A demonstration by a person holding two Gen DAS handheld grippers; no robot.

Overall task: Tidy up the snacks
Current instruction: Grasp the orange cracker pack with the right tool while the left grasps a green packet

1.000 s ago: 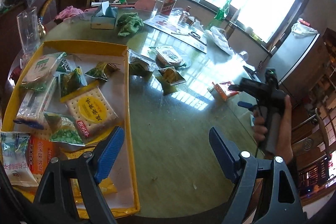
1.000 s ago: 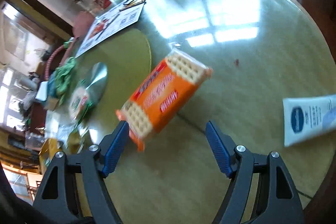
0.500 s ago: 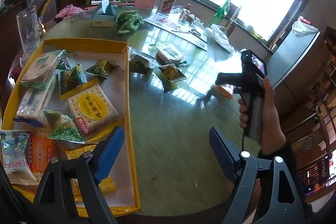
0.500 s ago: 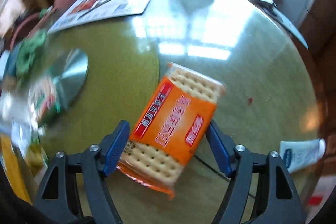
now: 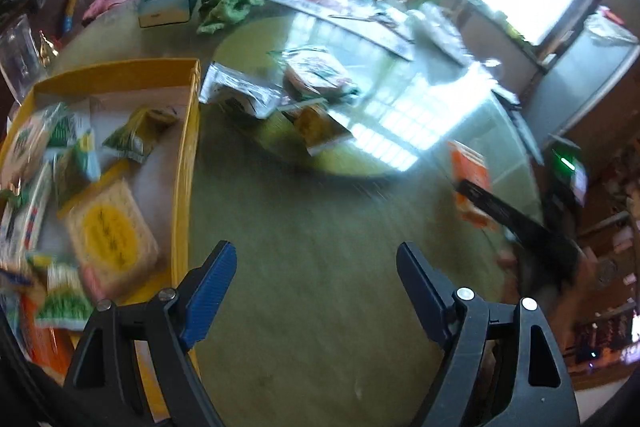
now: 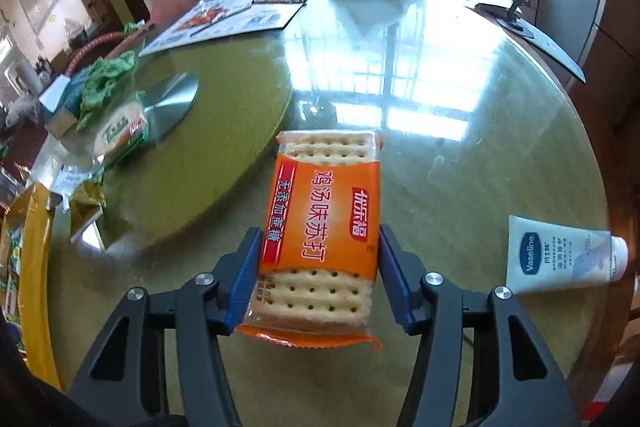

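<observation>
The right gripper (image 6: 318, 277) has just been closing, and its blue pads (image 6: 244, 277) now sit against the two long sides of an orange cracker packet (image 6: 320, 227), holding it; the packet is a flat rectangle with an orange band bearing white and red Chinese lettering, and clear ends through which pale, dotted soda crackers show; its crimped orange seam hangs at the near end, between the jaw arms, while the far end juts out past the fingertips over the glass-topped round table (image 6: 460, 155); whether it is lifted or lying on the glass cannot be told; to its right, well apart, lies a white Vaseline tube (image 6: 560, 255); to its left, on the green turntable (image 6: 224, 147), lies a green-and-white cracker packet (image 6: 120, 131), with a yellow tray (image 6: 34, 267) at the left edge

The left gripper (image 5: 316, 287) stands wide with nothing between its blue pads (image 5: 208, 291), above bare tabletop just right of the yellow tray (image 5: 186, 155); the tray holds a yellow-labelled cracker packet (image 5: 110, 239) and several small green snack bags (image 5: 136, 135); beyond it loose snack packets (image 5: 316, 79) lie on the turntable; at the right, blurred, the orange packet (image 5: 468, 175) shows in the other gripper (image 5: 476, 195)
</observation>
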